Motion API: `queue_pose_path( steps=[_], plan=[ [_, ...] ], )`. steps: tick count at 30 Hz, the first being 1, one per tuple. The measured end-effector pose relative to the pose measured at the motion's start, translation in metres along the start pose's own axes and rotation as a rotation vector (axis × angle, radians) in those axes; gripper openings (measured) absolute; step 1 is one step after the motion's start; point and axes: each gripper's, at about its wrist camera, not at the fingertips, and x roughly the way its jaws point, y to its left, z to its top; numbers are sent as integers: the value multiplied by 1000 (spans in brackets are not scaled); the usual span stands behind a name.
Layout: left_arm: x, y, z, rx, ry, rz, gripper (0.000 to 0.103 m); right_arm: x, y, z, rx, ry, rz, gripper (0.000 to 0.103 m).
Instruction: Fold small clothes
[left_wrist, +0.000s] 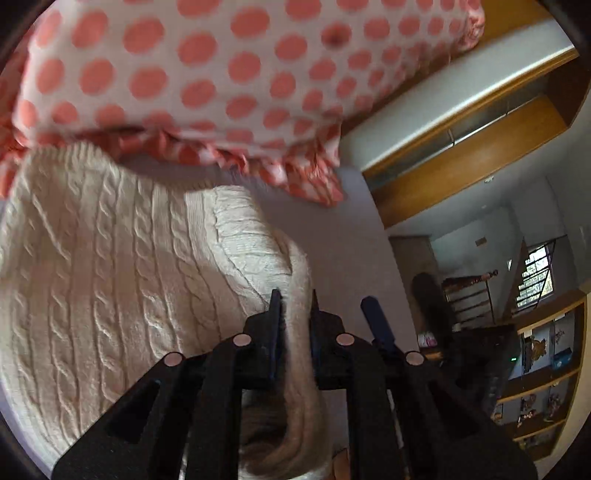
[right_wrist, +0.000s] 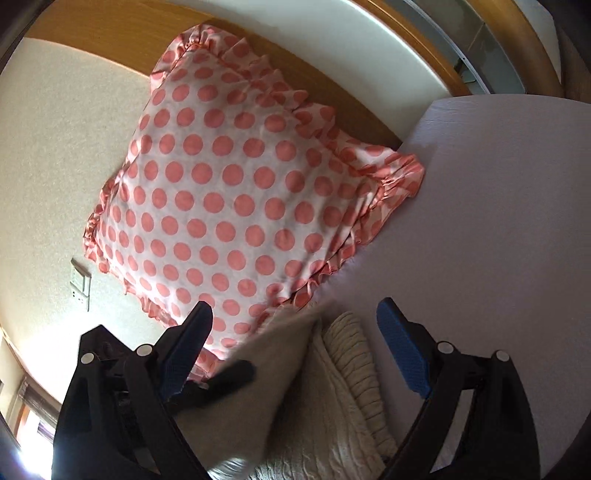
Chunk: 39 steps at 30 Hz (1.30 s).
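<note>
A cream cable-knit sweater (left_wrist: 110, 280) lies on the pale lilac bed sheet (left_wrist: 343, 236). My left gripper (left_wrist: 294, 299) is shut on a fold of the sweater's edge, and the knit bunches between its black fingers. In the right wrist view the sweater (right_wrist: 343, 373) lies low in the middle, with a lifted flap of it blurred in front. My right gripper (right_wrist: 295, 317) is open above the sweater, its blue-padded fingers (right_wrist: 400, 347) wide apart and holding nothing.
A white pillow with coral polka dots and a ruffled edge (right_wrist: 229, 192) lies right behind the sweater against the wooden headboard (right_wrist: 110, 33). The lilac sheet (right_wrist: 498, 221) stretches to the right. Shelves and a stair rail (left_wrist: 472, 295) stand beyond the bed.
</note>
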Motion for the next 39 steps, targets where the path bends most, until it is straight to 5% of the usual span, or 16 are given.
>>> queue_pose_path(
  steps=[3, 6, 8, 10, 14, 18, 21, 27, 29, 30, 36, 39],
  plan=[
    [27, -5, -5, 18, 54, -18, 18, -2, -6, 6, -1, -10, -12, 92],
    [-6, -5, -4, 29, 32, -181, 24, 0, -7, 8, -5, 21, 14, 92],
    [-46, -5, -8, 80, -35, -230, 43, 2, -3, 8, -30, 48, 15, 92],
    [-86, -6, -17, 157, -125, -164, 56, 1, 4, 8, -64, 91, 23, 91],
    [-132, 16, -44, 268, -193, 52, 57, -31, 32, -2, -161, 107, 136, 82],
    [-146, 44, -64, 283, -167, 55, 57, -58, 84, -30, -357, 191, 270, 77],
    [-151, 55, -73, 298, -170, 57, 57, -69, 92, -42, -437, 137, 80, 74],
    [-119, 53, -88, 381, -119, 121, 62, -32, 61, -50, -398, 265, -13, 68],
    [-107, 57, -92, 397, -100, 152, 62, -14, 52, -58, -423, 320, -93, 42],
    [-103, 58, -94, 411, -99, 165, 62, -8, 45, -62, -413, 353, -116, 15],
    [-100, 61, -114, 497, -64, 191, 58, -27, -9, -74, -288, 414, -152, 12],
    [-101, 59, -120, 541, -58, 215, 56, -35, -4, -74, -305, 391, -175, 12]
  ],
)
